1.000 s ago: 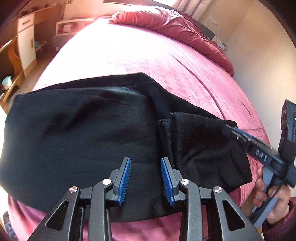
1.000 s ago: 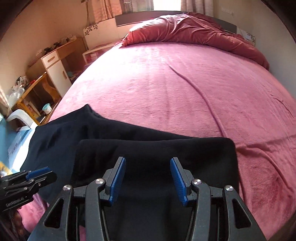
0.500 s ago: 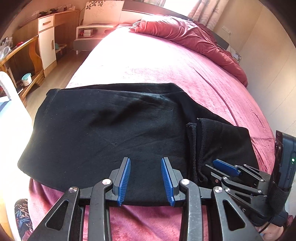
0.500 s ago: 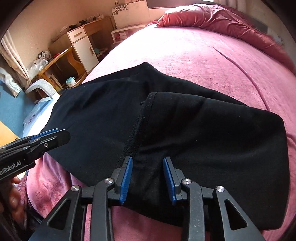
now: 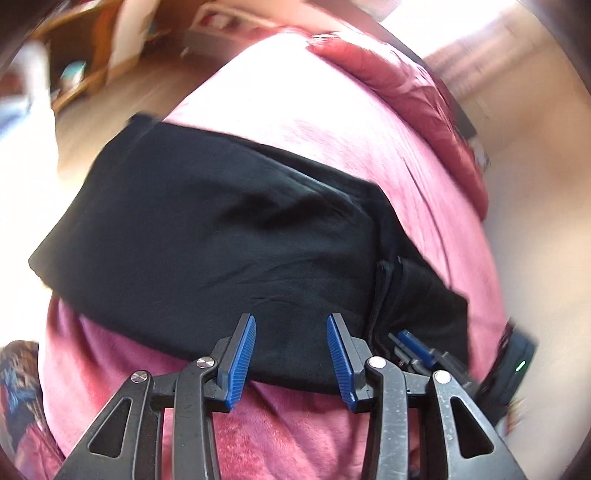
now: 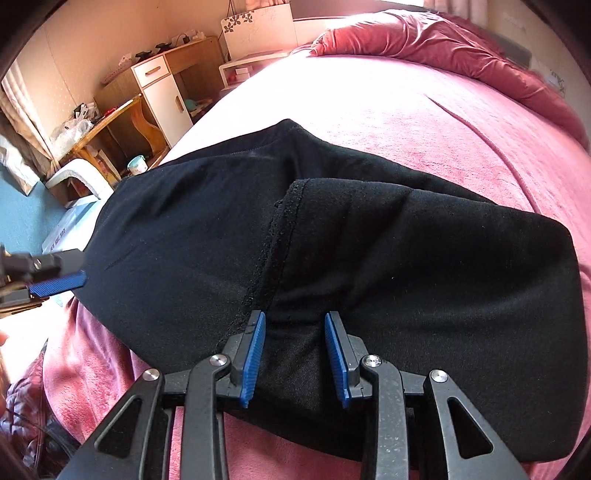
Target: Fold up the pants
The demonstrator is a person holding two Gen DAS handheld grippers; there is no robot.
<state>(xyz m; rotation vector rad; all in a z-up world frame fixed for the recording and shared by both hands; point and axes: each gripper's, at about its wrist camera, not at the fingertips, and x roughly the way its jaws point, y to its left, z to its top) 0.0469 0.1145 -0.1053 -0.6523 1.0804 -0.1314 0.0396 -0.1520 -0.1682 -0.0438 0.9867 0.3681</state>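
The pants (image 6: 369, 266) are plain black, lying on a bed (image 6: 424, 122) covered in plush pink-rose fabric, with a deeper red quilt (image 6: 443, 40) bunched at its far end. Each claw, left (image 5: 291, 358) and right (image 6: 295, 358), has a black frame with 2 ribbed blue pads (image 6: 255, 354). Beside the bed, the cabinet (image 6: 162, 92) is white-fronted with light wood sides, the board (image 6: 258, 29) behind it is white with dark flower prints, and the floor (image 6: 18, 221) shows blue.
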